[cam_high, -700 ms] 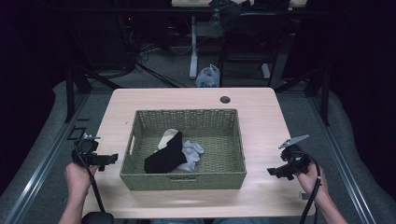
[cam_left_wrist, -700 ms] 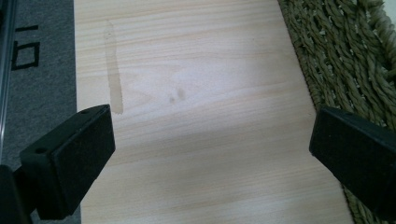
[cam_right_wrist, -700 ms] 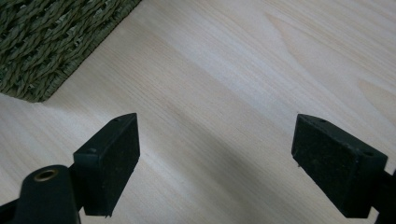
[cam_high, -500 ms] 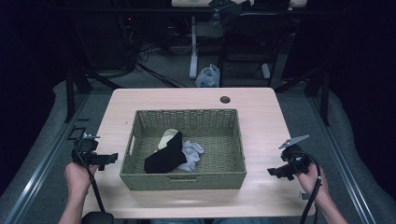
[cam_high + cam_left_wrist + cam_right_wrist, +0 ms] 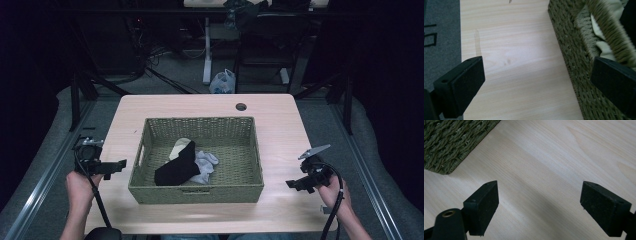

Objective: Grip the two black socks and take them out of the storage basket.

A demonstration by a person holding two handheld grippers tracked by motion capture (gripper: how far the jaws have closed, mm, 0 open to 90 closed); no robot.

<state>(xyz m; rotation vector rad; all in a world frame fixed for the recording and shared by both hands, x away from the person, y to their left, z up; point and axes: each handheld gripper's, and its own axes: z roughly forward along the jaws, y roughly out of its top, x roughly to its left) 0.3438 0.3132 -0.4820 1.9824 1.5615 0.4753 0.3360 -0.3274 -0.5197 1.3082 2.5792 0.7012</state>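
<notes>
A woven basket is found at the middle of the table, and in it lies a small heap of socks: a black sock on top, a grey-white sock touching it on the right, and a cream sock partly covered at the far side. The cream sock is also glimpsed over the basket rim in the left gripper view.

The socks are judged light, soft and limp; no damage from pressure is expected, but sagging and snagging on the rough weave are likely. A pinch on a bunched fold of the black sock, near its raised upper end, is recommended, since it lies uppermost and free. The layers overlap, so a neighbour may be dragged along if the pinch is taken too deep.

The left gripper is held at the left of the basket, just beside its wall, jaws spread wide with nothing between them. The right gripper is held over bare table at the near right, apart from the basket, jaws likewise wide and empty.

The table is pale wood-grain laminate, smooth and level, with a cable hole near the far edge. The room beyond is dark; desk legs, cables and a plastic bag are noted on the grey floor.
</notes>
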